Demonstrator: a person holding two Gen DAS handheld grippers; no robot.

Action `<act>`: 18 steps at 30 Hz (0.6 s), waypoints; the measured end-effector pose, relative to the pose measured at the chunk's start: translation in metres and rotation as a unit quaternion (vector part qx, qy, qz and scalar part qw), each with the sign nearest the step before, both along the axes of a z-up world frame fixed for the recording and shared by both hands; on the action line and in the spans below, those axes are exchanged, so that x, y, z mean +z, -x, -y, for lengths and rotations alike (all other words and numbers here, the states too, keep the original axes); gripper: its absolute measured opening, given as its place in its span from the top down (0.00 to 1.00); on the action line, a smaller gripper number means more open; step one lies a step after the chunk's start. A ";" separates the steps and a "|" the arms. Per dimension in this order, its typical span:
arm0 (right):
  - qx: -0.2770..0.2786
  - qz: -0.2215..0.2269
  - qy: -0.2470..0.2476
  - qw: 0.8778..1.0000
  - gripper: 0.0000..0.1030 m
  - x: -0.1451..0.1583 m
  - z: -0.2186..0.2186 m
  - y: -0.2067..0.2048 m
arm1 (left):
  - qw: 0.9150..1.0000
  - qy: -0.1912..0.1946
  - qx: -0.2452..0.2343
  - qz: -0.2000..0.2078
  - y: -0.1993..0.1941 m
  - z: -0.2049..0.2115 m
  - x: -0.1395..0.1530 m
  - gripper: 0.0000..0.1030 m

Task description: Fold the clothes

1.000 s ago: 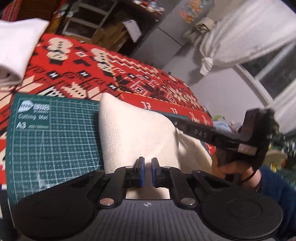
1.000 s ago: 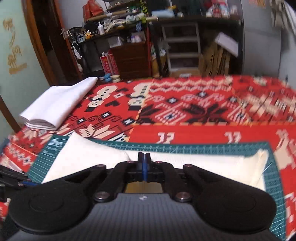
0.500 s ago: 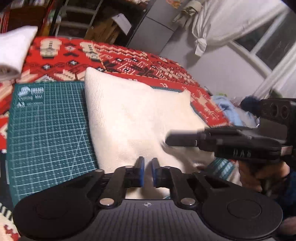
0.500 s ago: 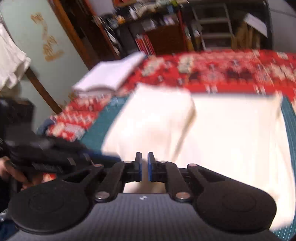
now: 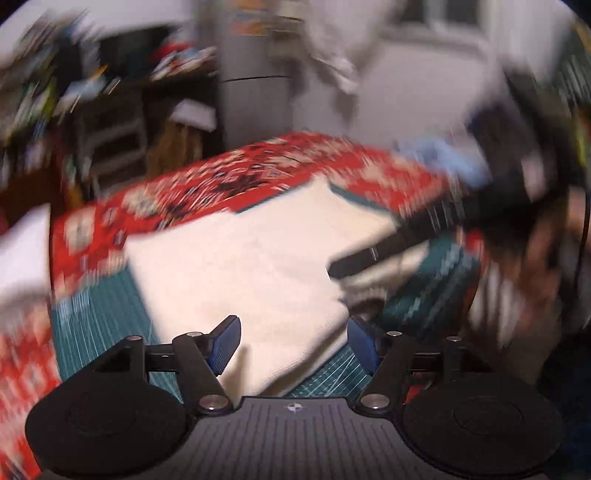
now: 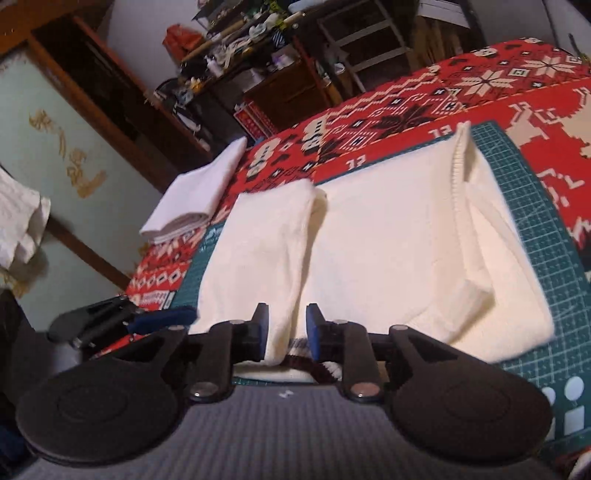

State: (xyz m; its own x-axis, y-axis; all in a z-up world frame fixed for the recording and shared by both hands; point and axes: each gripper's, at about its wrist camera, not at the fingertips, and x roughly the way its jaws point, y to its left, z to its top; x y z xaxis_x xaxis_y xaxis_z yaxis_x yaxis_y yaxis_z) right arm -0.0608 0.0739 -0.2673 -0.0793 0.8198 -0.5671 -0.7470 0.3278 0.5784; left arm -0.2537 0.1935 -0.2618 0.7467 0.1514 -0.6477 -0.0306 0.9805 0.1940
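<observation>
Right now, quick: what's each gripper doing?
Left gripper: open, holding nothing, above the cream garment.
Right gripper: open, holding nothing, fabric between its jaws.

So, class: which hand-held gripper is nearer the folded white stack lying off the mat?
Left. The left hand-held gripper sits on the side where the white stack lies; the right hand-held gripper is over the cream garment, farther along.

Behind the bed stood dark wooden shelving (image 6: 236,70), crammed with clutter. To the left ran a pale green wall panel (image 6: 48,147) with gold characters, framed in brown wood (image 6: 110,110). A red patterned blanket (image 6: 406,107) covered the bed. The left wrist view was blurred: a grey cabinet (image 5: 255,107), a white curtain (image 5: 332,55) and a window (image 5: 454,18) above.
</observation>
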 end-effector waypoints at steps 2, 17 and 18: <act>-0.003 0.007 -0.005 1.000 0.75 0.004 0.007 -0.001 | 0.998 -0.059 -0.033 -0.015 -0.006 0.014 -0.009 0.39; 0.016 0.010 -0.016 1.000 0.72 0.006 0.013 0.006 | 0.988 0.046 0.109 0.096 0.013 -0.034 0.025 0.95; 0.027 0.020 -0.014 0.999 0.72 0.007 0.007 0.011 | 0.978 0.090 0.143 0.121 0.023 -0.048 0.031 0.95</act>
State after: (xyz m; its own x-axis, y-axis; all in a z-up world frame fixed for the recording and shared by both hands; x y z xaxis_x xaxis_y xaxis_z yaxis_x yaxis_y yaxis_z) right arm -0.0716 0.0666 -0.2605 -0.1023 0.8303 -0.5478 -0.7861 0.2700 0.5560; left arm -0.2765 0.2414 -0.2310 0.8253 0.2762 -0.4925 -0.3319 0.9429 -0.0273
